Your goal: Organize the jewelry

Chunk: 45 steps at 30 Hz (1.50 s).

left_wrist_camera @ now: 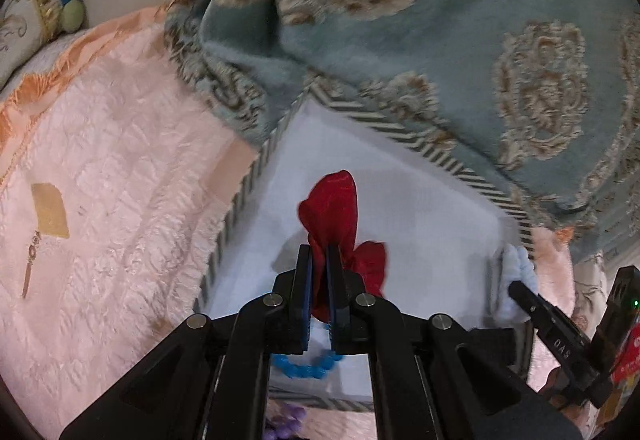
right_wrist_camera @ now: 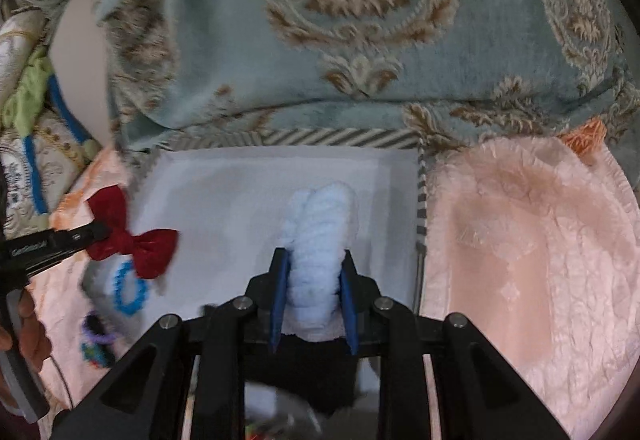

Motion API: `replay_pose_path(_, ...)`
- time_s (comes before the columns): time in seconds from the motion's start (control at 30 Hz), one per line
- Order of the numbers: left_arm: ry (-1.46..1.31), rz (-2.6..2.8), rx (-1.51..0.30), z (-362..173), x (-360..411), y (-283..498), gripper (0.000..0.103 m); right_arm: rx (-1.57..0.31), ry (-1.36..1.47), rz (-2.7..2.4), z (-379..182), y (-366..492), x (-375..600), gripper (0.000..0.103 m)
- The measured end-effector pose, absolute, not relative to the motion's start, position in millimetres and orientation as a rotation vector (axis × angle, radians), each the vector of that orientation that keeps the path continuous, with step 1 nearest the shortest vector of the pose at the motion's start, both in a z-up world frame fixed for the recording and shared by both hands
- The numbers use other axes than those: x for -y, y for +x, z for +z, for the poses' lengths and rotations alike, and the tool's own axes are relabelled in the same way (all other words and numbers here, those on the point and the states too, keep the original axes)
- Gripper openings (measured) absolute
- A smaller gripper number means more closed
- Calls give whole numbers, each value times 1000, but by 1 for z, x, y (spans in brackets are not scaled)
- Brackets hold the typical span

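My left gripper (left_wrist_camera: 319, 252) is shut on a red velvet bow (left_wrist_camera: 334, 211) and holds it over the white box (left_wrist_camera: 420, 199) with a striped rim. My right gripper (right_wrist_camera: 314, 256) is shut on a fluffy light-blue scrunchie (right_wrist_camera: 320, 236) over the same box (right_wrist_camera: 240, 191). In the right wrist view the bow (right_wrist_camera: 132, 240) and the left gripper's fingers (right_wrist_camera: 86, 232) are at the box's left side. A blue beaded bracelet (right_wrist_camera: 130, 290) lies in the box; it also shows under my left gripper (left_wrist_camera: 306, 368).
A teal patterned blanket (left_wrist_camera: 440, 19) rises behind the box. Pink quilted bedding (left_wrist_camera: 108, 167) lies around it, with a gold pendant earring (left_wrist_camera: 30, 268) at the left. Purple and multicoloured hair ties (right_wrist_camera: 96, 340) lie by the box's near left corner.
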<state>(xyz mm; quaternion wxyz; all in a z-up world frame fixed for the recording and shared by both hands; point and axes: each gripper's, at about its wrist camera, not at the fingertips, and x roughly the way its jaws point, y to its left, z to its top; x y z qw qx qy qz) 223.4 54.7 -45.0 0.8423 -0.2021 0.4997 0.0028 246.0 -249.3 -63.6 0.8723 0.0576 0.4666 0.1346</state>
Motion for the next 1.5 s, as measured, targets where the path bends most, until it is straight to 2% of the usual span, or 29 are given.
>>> replay_pose_path(0.1, -398, 3, -1053, -47, -53, 221, 0, -993, 95, 267, -76, 253, 249, 31)
replay_pose_path(0.13, -387, 1, -1053, -46, -51, 219, 5, -989, 91, 263, -78, 252, 250, 35)
replay_pose_path(0.17, -378, 1, -1055, -46, -49, 217, 15, -981, 92, 262, -77, 249, 251, 37)
replay_pose_path(0.37, -352, -6, -1043, -33, -44, 200, 23, -957, 131, 279, -56, 225, 263, 43)
replay_pose_path(0.43, -354, -5, -1039, -26, -44, 191, 23, -941, 148, 278, -46, 213, 268, 53)
replay_pose_path(0.5, -349, 2, -1036, -21, -42, 183, 23, -929, 171, 273, -37, 204, 272, 55)
replay_pose_path(0.87, -243, 48, -968, 10, -22, 112, 23, -879, 142, 266, 8, 118, 259, 60)
replay_pose_path(1.5, -178, 32, -898, 36, 9, 27, 23, -835, 83, 275, 36, 24, 235, 66)
